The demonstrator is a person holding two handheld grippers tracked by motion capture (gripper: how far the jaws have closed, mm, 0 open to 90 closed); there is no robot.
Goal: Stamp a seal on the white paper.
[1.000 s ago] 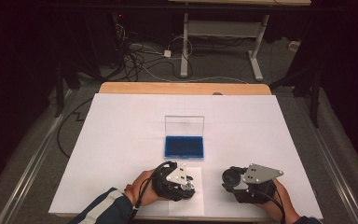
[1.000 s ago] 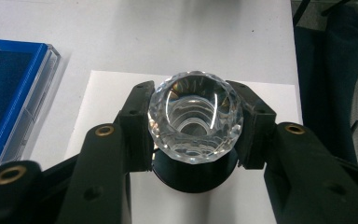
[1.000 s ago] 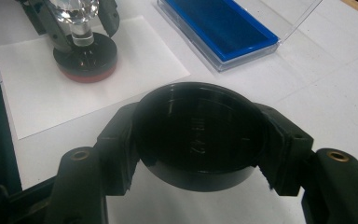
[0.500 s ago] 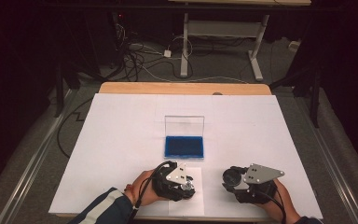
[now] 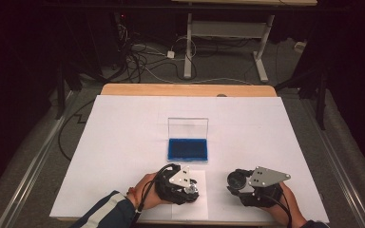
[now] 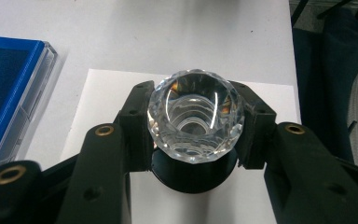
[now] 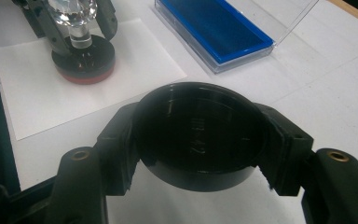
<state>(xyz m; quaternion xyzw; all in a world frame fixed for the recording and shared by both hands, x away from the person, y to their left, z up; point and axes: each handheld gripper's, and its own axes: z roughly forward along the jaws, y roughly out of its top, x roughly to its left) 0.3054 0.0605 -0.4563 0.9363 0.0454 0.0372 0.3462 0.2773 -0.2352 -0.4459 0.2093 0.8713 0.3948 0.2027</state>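
Left gripper [image 5: 186,186] sits near the front edge of the table [image 5: 123,142], jaws clamped on the faceted crystal knob [image 6: 196,121] of a stamp; the stamp's black round base [image 7: 83,59] with a red underside rests on the small white paper sheet [image 7: 42,98], so the step in hand looks like pressing a print; to do it well I'd keep the handle upright, push straight down with even weight, no rocking or sliding or the mark smears, then lift off vertically; the knob is slick glass, so the grip should stay firm and centred on it. In the middle, beyond the paper, the blue ink pad [image 5: 187,148] lies in its clear case with the lid [image 5: 187,127] standing open, near the stamp but apart from it; re-inking would mean a short hop forward, and the raised lid is something to avoid bumping. Right gripper [image 5: 247,183] is over to the right, closed around a black round cap [image 7: 198,133], likely the stamp's cover, held just above the table; best kept parked there, clear of the sheet; the loose paper could creep when the stamp lifts, so peel off slowly.
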